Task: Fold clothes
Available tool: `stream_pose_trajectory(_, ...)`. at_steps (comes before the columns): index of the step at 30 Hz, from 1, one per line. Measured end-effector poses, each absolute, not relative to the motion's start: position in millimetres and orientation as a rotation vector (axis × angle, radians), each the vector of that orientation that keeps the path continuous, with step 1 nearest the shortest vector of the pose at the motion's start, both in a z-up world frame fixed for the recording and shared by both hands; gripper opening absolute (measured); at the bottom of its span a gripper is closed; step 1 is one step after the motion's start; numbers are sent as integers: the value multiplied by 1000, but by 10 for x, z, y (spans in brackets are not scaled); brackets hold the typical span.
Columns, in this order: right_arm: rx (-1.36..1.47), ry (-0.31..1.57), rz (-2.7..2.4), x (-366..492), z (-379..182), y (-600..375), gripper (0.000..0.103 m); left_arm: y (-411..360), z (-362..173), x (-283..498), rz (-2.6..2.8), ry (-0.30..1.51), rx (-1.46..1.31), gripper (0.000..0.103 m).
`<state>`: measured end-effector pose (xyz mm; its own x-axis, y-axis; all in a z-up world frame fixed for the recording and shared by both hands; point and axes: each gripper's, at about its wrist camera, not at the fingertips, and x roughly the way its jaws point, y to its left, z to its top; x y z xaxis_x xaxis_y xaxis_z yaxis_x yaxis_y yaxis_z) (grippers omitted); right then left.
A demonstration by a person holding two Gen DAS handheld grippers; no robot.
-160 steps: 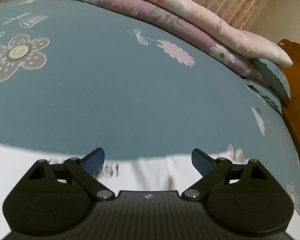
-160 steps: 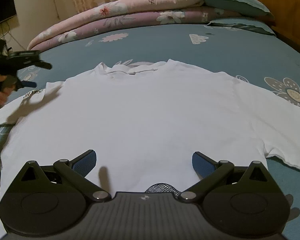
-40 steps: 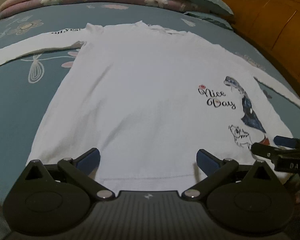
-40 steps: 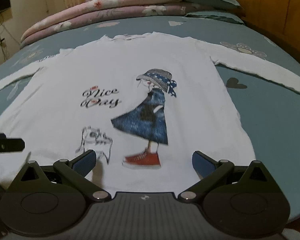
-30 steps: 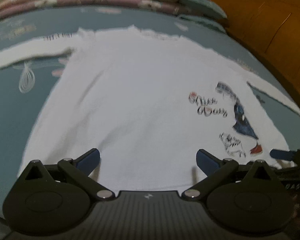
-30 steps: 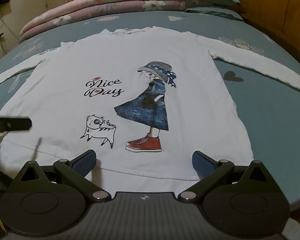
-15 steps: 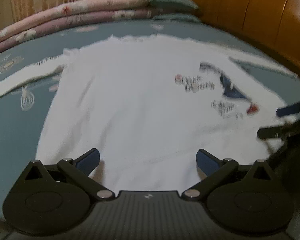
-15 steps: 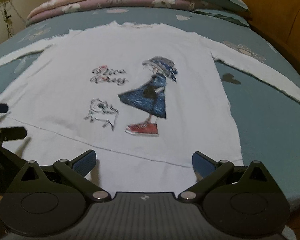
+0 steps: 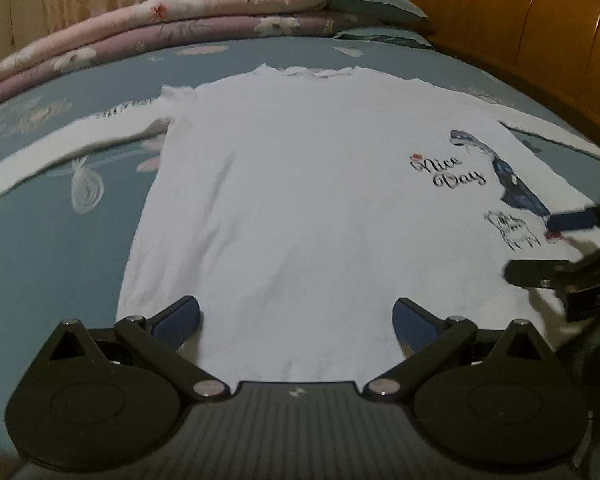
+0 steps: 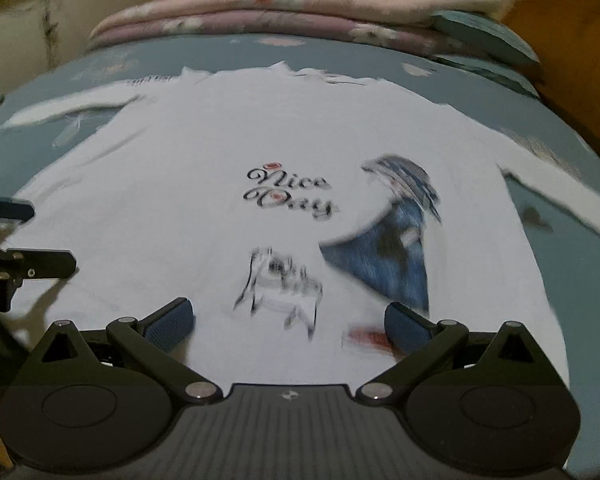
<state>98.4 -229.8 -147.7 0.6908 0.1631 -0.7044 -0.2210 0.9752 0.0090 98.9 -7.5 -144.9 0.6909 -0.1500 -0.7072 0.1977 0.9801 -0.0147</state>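
A white long-sleeved shirt (image 9: 300, 184) (image 10: 204, 184) lies flat, front up, on the blue bed, printed with "Nice Day", a girl in a blue dress and a cat. Its sleeves stretch out to both sides. My left gripper (image 9: 296, 318) hovers open over the hem at the shirt's left half, nothing between its fingers. My right gripper (image 10: 288, 322) hovers open over the hem near the cat print. Each gripper shows in the other's view: the right gripper (image 9: 548, 248) at the right edge, the left gripper (image 10: 48, 236) at the left edge.
The bed sheet (image 9: 60, 248) is blue with flower prints. Folded pink and purple quilts (image 9: 204, 16) and teal pillows (image 9: 376, 4) lie along the far side. A wooden headboard (image 9: 540, 20) rises at the right. The bed's near edge lies just under both grippers.
Both grippers have swung and pulled back from mid-shirt to the hem at the bed's near edge. The shirt, earlier back-side up, lies with its print showing. Both stay open.
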Motion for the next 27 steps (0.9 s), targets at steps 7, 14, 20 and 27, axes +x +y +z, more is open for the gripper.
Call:
stream_pose_trajectory(7,-132,782,271,610,-1406,-2243,103,-169,-1277,1053,-203,770,116,102)
stream_pose_trajectory(14,-156,729,222,918,-1315,-2247,103,-594,-1169,1310,-300,696,168,102)
stream_pose_trajectory(20,-40,757,236,751,-1537,-2428,103,-514,-1458,1217,-278,785,127,102)
stream_pose_trajectory(27,-24,800,298,785,-1401,-2562,103,-244,-1289,1133,-292,808,119,102)
